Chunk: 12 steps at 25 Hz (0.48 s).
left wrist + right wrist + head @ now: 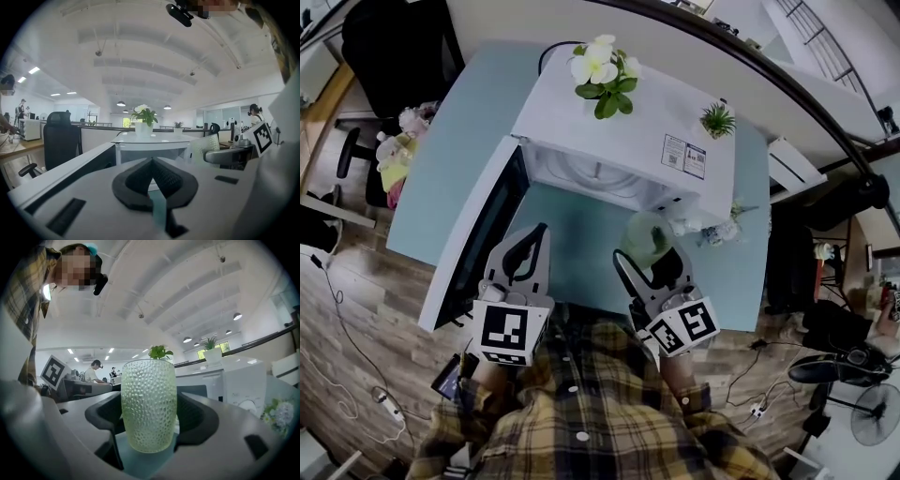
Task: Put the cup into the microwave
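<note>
Head view: light blue bench point(572, 234) with the white microwave point(619, 141) on it. The microwave door point(473, 239) is swung wide open to my left and the cavity faces me.

A flower pot point(602, 66) and a small plant point(717, 120) sit on the microwave roof. A hard knock on the casing could tip either one.

The cup point(645, 239) is upright, out in front of the cavity mouth and not inside yet. Right tongs point(649, 255) are clamped on it. In the right gripper view the pads press both sides of the dimpled green glass point(149, 404). The base looks to be at or just above the bench; I cannot tell which.

Left tongs point(530, 248) are closed with nothing in them, tips touching in the left gripper view point(151, 161). They sit just beside the open door, so a stray swing there could push the door into my path.

Risks as I judge them:
- The glass is tall, so its rim may clip the cavity's top edge if I carry it in high.
- The bumpy wall may slip or rotate in the pads if I tilt it.
- The base may drag on the bench or catch the cavity lip if I slide it in low.
- A flower bunch point(712, 230) lies near on the right, and a wide sweep could snag it.
</note>
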Each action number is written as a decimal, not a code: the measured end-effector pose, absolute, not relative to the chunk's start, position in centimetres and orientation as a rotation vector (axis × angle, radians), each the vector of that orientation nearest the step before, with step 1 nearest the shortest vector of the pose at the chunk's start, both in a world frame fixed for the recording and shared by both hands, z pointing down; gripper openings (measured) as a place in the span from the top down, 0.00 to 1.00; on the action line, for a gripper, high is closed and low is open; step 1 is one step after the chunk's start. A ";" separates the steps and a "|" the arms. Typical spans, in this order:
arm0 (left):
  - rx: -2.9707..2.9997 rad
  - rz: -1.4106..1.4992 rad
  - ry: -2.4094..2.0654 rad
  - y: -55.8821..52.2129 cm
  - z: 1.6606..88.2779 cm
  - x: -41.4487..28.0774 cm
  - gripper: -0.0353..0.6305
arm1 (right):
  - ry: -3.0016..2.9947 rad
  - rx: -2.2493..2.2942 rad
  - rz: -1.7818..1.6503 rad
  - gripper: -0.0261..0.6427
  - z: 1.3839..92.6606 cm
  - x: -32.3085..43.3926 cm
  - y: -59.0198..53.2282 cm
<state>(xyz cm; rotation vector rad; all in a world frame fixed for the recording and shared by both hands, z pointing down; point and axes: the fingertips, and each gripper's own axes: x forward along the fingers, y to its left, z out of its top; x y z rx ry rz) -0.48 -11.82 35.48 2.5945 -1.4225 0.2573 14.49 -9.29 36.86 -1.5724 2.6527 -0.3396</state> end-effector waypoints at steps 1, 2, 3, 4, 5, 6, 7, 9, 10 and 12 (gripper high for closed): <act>2.597 0.260 -1.413 -12.0 35.6 -0.6 0.96 | 2.652 -1.576 -0.339 0.43 36.9 14.3 -9.5; 2.600 0.263 -1.405 -12.2 35.7 -0.6 0.96 | 2.653 -1.578 -0.340 0.43 37.0 14.1 -9.8; 2.603 0.264 -1.398 -12.5 35.7 -0.6 0.96 | 2.654 -1.577 -0.340 0.43 37.0 13.9 -10.0; 2.606 0.266 -1.392 -12.7 35.8 -0.6 0.96 | 2.655 -1.575 -0.341 0.43 37.1 13.7 -10.3; 2.608 0.267 -1.386 -12.9 35.8 -0.6 0.96 | 2.656 -1.573 -0.343 0.43 37.1 13.6 -10.5; 2.609 0.268 -1.382 -13.1 35.9 -0.6 0.96 | 2.658 -1.570 -0.346 0.43 37.2 13.4 -10.8; 2.608 0.267 -1.380 -13.3 35.9 -0.5 0.96 | 2.661 -1.568 -0.347 0.43 37.2 13.3 -11.0; 2.602 0.265 -1.382 -13.7 36.1 -0.5 0.96 | 2.668 -1.563 -0.351 0.43 37.4 13.2 -11.4; 2.598 0.265 -1.386 -13.8 36.3 -0.6 0.96 | 2.670 -1.561 -0.355 0.43 37.6 13.2 -11.6; 2.587 0.266 -1.393 -14.1 36.6 -0.7 0.96 | 2.668 -1.561 -0.364 0.43 37.9 13.1 -11.9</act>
